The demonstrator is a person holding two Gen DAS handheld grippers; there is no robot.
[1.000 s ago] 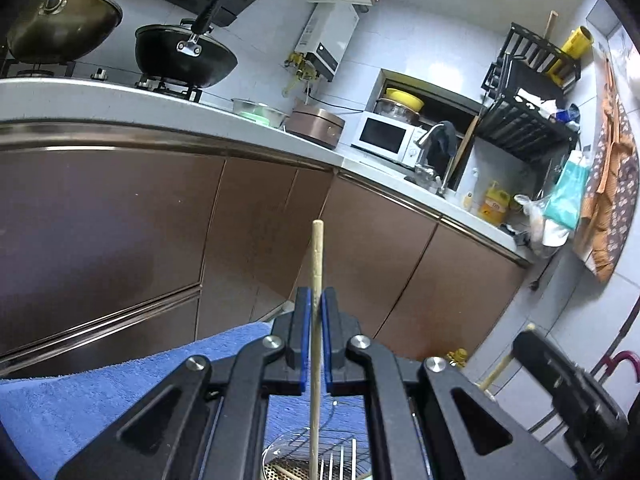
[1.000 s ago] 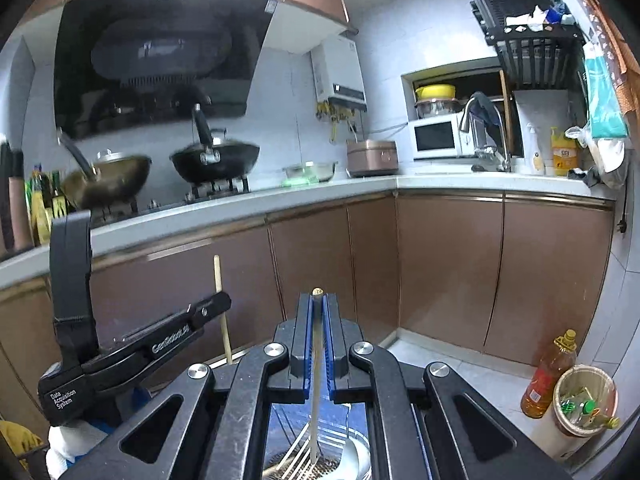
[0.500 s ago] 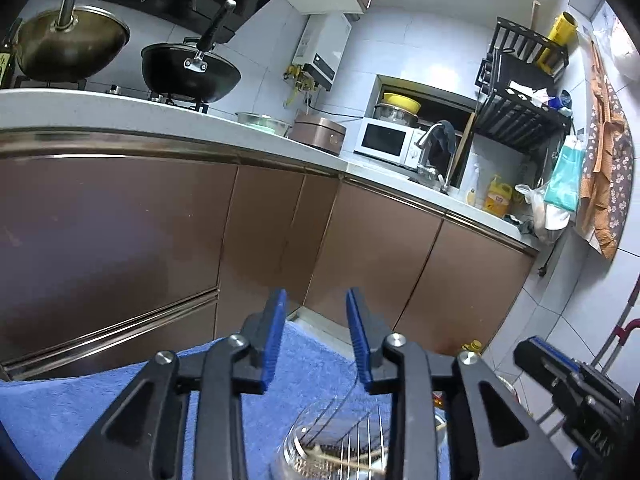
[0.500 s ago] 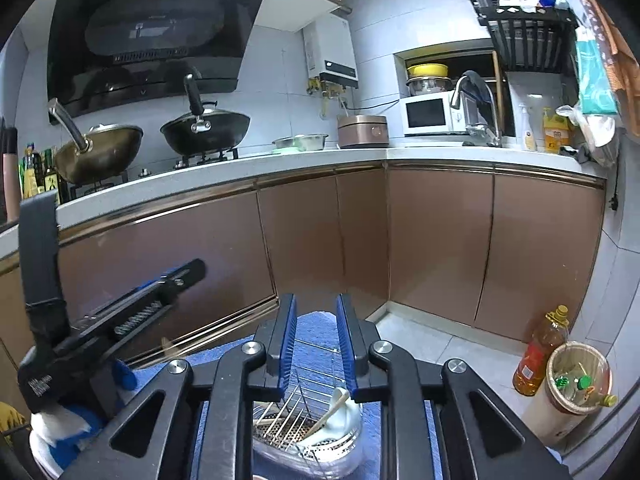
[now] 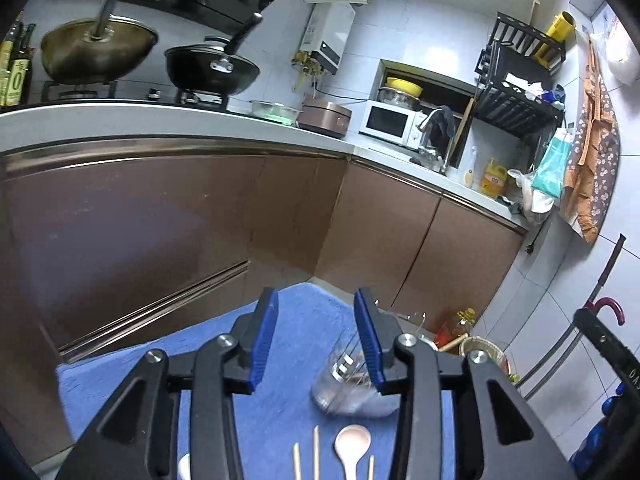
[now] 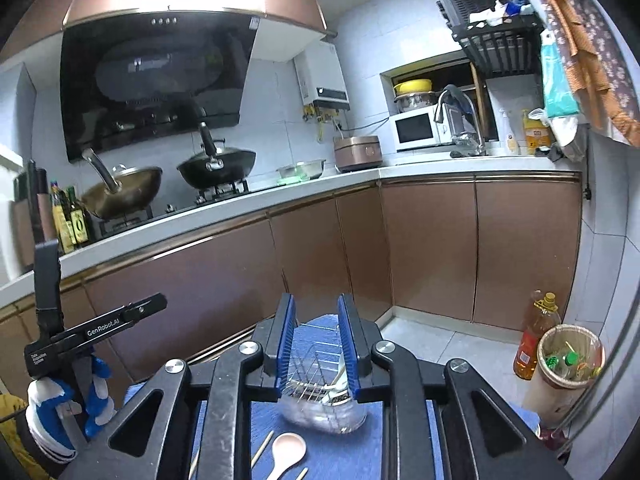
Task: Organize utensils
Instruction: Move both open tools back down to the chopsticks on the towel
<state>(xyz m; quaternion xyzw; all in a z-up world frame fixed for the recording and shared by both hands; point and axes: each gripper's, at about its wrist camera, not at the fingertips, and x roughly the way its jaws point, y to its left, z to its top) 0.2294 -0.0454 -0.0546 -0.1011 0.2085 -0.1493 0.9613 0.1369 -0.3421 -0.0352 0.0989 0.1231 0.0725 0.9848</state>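
Left wrist view first: a blue towel (image 5: 304, 320) covers the table, with brown kitchen cabinets (image 5: 160, 216) behind it. On the towel stands a clear utensil holder (image 5: 340, 384) with a wire rack inside (blurred here); in the right wrist view a pale utensil leans in its right part. Nearer the camera on the towel lie a pale spoon (image 5: 352, 442) and thin wooden chopsticks (image 5: 316, 456), side by side and apart from the holder. The left tongs (image 5: 316, 336) stand apart with nothing between the blue pads; they have just been opening. The right tongs (image 6: 316, 344) are also parted, more narrowly, likewise just opening and clamping nothing; the holder shows through the gap. At the right view's left edge a gloved hand (image 6: 60, 400) grips the left tool.
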